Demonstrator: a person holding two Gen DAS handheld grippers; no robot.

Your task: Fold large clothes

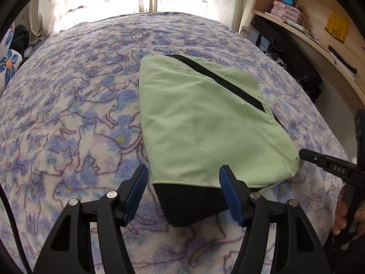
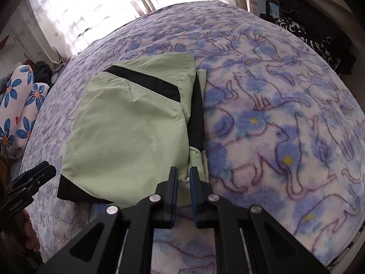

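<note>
Left tongs [image 1: 183,190] gape wide; right tongs [image 2: 183,186] nearly closed, empty, above folded garment [image 1: 205,123].

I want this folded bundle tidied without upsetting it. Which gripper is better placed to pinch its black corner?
Left. The left gripper is open, its fingers straddling the black corner of the green garment. The right gripper is nearly closed over the opposite corner.

L gripper [image 1: 183,182] angled down, jaws wide apart, nothing btwn pads. R gripper [image 2: 183,179] angled down too, jaws nearly closed w/ thin gap, gripping nothing.
</note>
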